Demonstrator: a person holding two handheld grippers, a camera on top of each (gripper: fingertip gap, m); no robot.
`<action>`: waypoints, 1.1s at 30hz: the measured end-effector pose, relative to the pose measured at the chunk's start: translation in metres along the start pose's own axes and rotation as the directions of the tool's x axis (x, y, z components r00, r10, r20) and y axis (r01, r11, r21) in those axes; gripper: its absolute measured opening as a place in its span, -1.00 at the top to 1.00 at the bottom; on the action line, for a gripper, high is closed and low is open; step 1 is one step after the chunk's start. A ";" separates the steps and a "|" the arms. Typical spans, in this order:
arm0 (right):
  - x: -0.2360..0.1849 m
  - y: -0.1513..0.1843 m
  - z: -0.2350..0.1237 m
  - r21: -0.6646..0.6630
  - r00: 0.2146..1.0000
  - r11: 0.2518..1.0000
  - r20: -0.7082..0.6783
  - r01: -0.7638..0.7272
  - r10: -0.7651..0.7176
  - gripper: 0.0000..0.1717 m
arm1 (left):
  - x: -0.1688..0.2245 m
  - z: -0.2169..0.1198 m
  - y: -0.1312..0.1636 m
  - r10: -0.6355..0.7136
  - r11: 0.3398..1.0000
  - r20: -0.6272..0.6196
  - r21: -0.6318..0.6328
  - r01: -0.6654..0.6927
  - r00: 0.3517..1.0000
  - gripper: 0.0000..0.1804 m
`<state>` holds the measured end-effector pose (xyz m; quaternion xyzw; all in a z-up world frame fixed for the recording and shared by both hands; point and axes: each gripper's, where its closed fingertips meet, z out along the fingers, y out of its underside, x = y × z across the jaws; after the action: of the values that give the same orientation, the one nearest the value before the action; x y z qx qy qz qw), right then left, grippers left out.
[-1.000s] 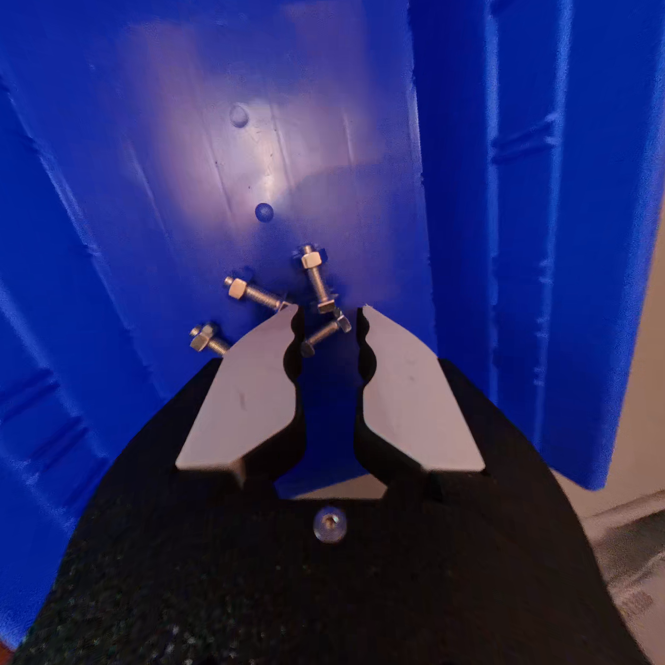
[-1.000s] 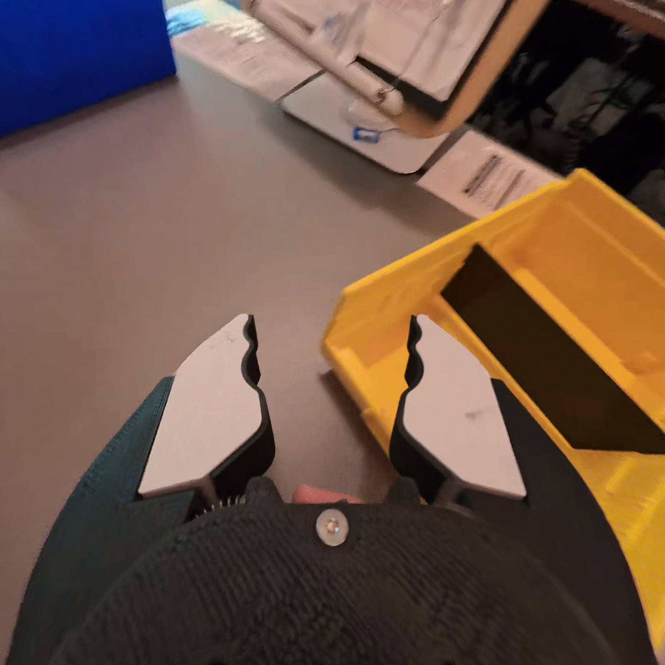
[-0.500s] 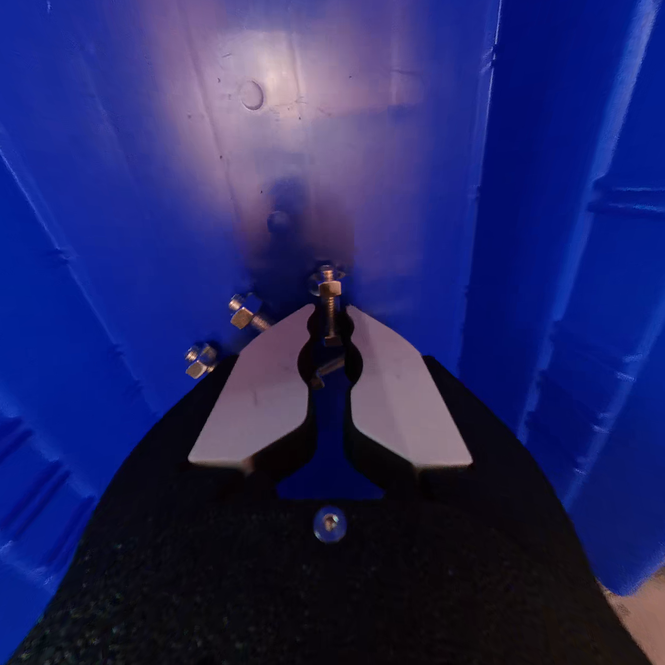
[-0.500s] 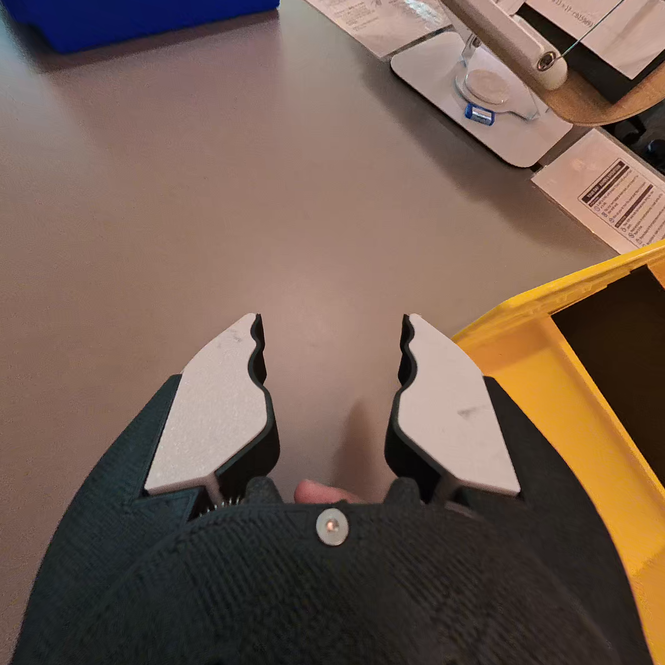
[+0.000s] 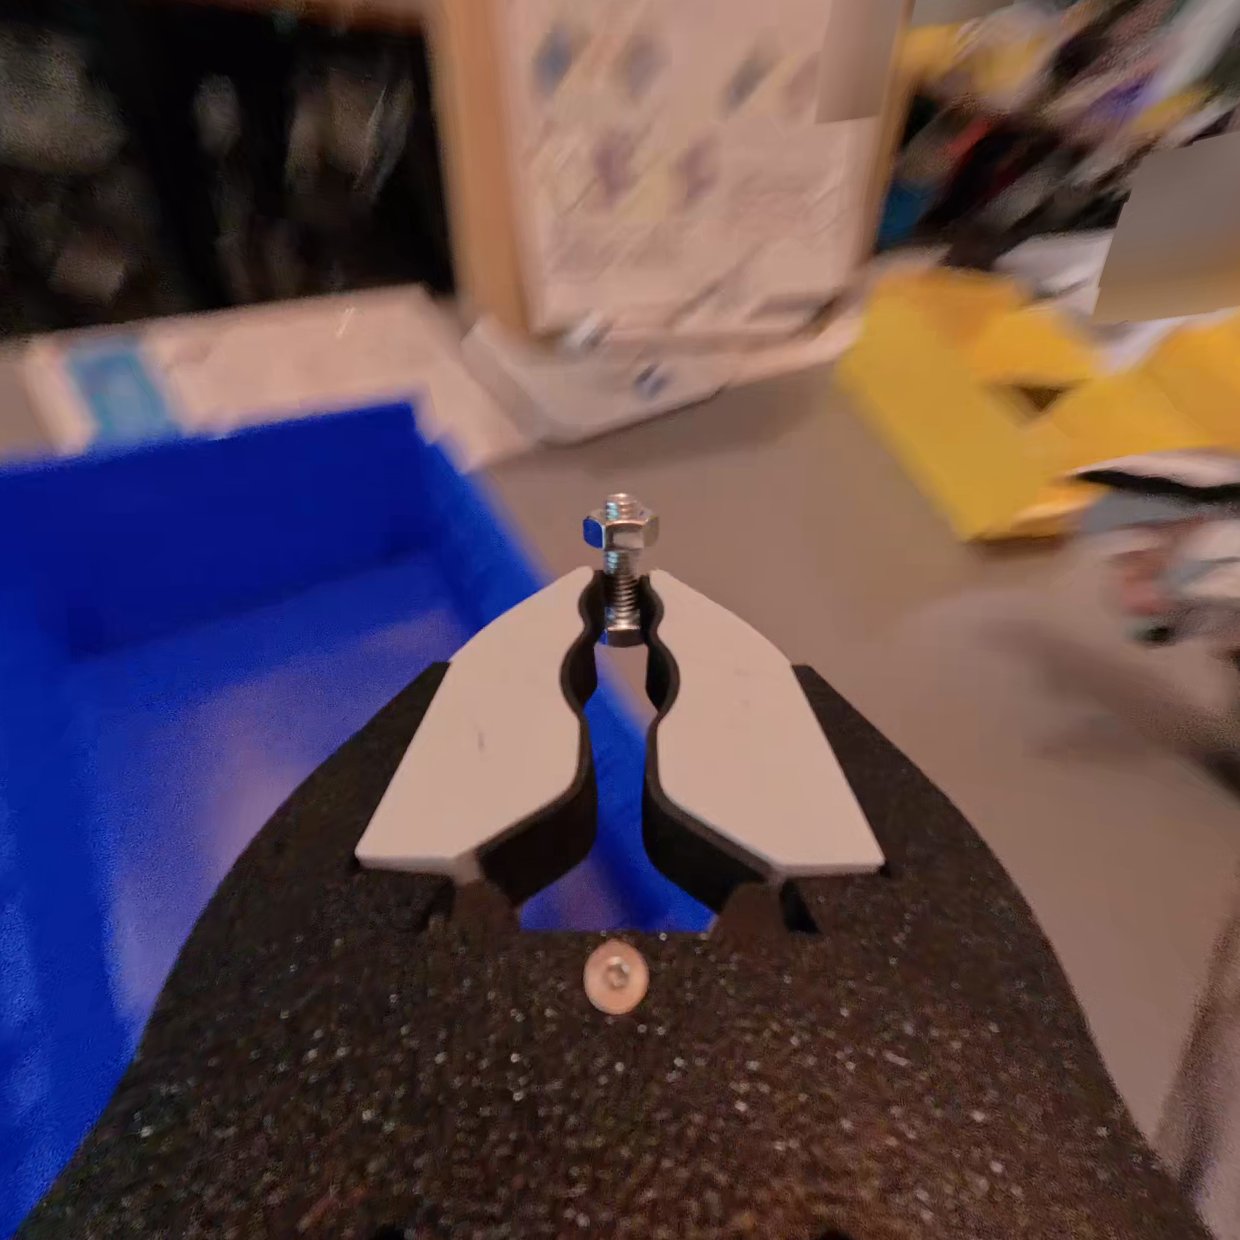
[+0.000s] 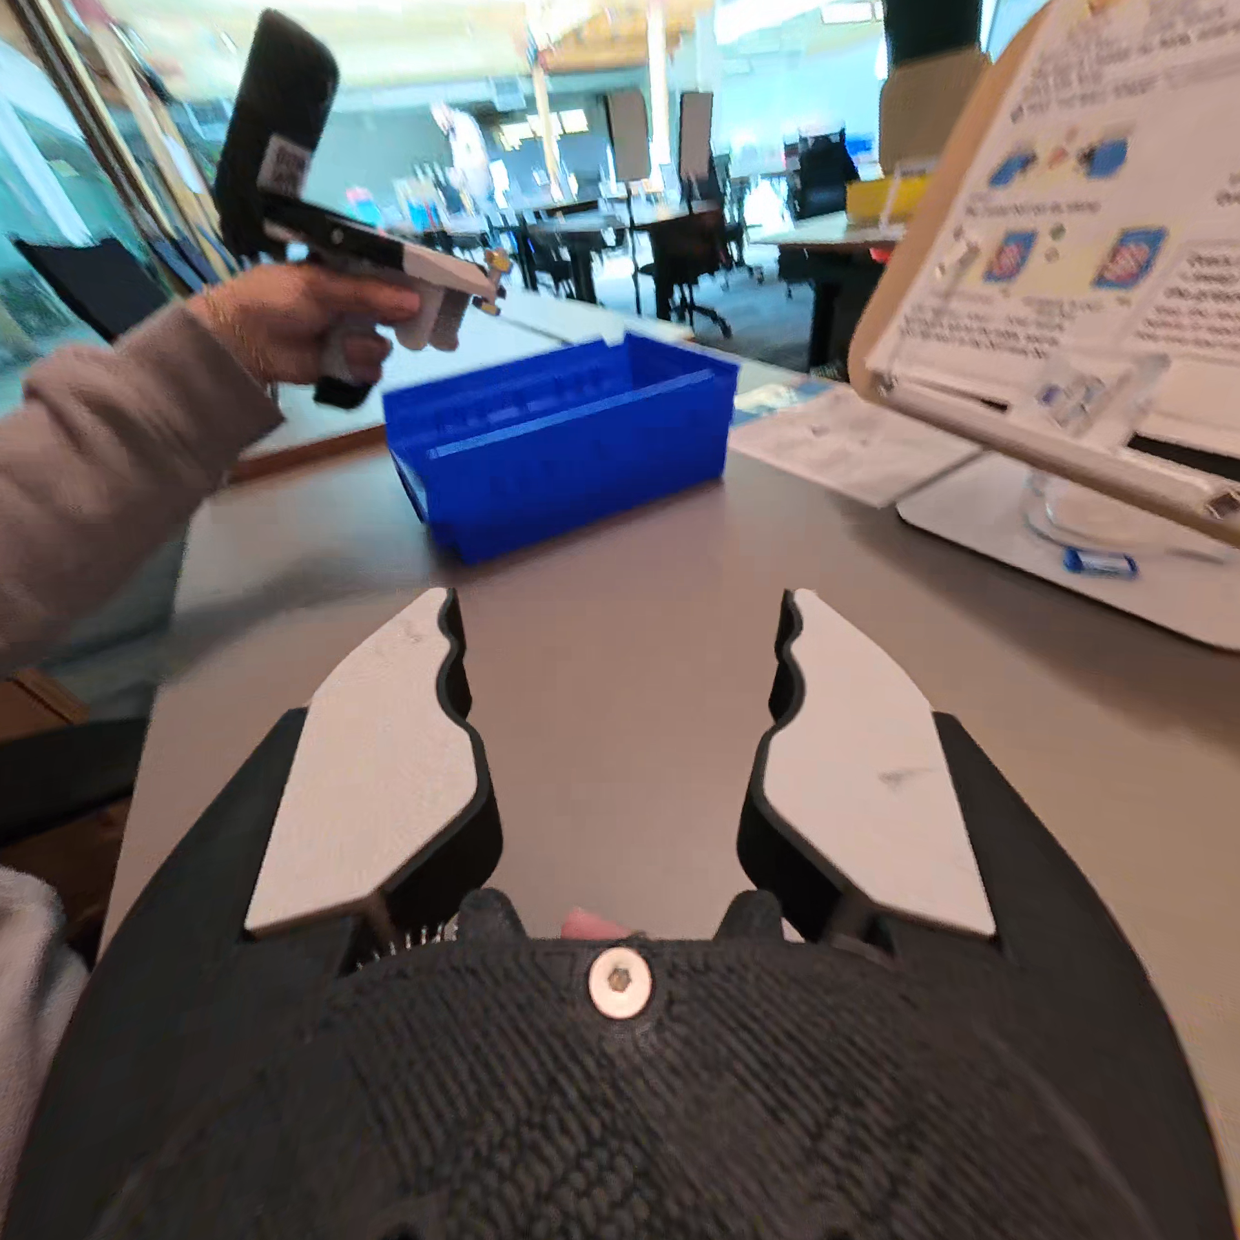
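My left gripper (image 5: 620,590) is shut on a silver bolt with a nut (image 5: 621,570). The pads press on its threaded shank, the bolt head sits between the pads and the nut sticks out past the tips. I hold it in the air above the right edge of the blue bin (image 5: 221,604). In the right wrist view the left gripper (image 6: 486,285) shows raised above the blue bin (image 6: 563,443) with the bolt (image 6: 495,278) at its tip, held by a hand (image 6: 302,315). My right gripper (image 6: 621,604) is open and empty above the grey table (image 6: 617,671).
A yellow bin (image 5: 993,416) stands at the right in the left wrist view. A tilted board with printed sheets (image 6: 1073,235) on a white stand (image 6: 1073,577) is at the right, with papers (image 6: 845,443) beside it. A grey sleeve (image 6: 100,456) is at the left.
My left gripper closed on one bolt inside the blue bin and lifted it out and up to the right. My right gripper swung away from the yellow bin to face the blue bin, still open.
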<state>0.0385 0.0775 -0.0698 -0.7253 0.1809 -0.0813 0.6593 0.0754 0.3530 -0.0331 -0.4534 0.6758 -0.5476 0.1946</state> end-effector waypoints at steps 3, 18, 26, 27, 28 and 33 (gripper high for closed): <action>-0.012 -0.025 0.025 0.117 0.992 0.992 0.121 -0.035 0.021 -0.07 | 0.084 0.009 -0.029 0.141 0.975 -0.202 0.200 -0.100 0.969 0.90; 0.004 -0.004 0.021 0.262 0.986 0.962 0.127 0.070 -0.106 0.42 | 0.208 0.149 0.072 0.325 0.926 -0.547 0.348 -0.144 0.772 0.90; -0.007 0.003 0.032 0.259 0.984 0.966 0.170 0.005 -0.051 0.52 | 0.205 0.141 0.071 0.346 0.904 -0.496 0.403 -0.143 0.796 0.90; -0.010 0.002 0.032 0.265 0.982 0.964 0.186 -0.009 -0.043 0.53 | 0.206 0.141 0.072 0.355 0.903 -0.494 0.402 -0.153 0.794 0.90; -0.013 0.001 0.032 0.269 0.980 0.963 0.194 -0.018 -0.037 0.54 | 0.207 0.141 0.073 0.360 0.901 -0.492 0.402 -0.160 0.792 0.90; -0.007 0.005 0.036 0.246 0.989 0.969 0.133 0.022 -0.056 0.58 | 0.218 0.145 0.077 0.378 0.904 -0.491 0.378 -0.200 0.784 0.90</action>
<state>0.0441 0.1127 -0.0783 -0.6460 0.1087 -0.0651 0.7528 0.0427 0.0902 -0.0994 -0.1292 0.6718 -0.7157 0.1408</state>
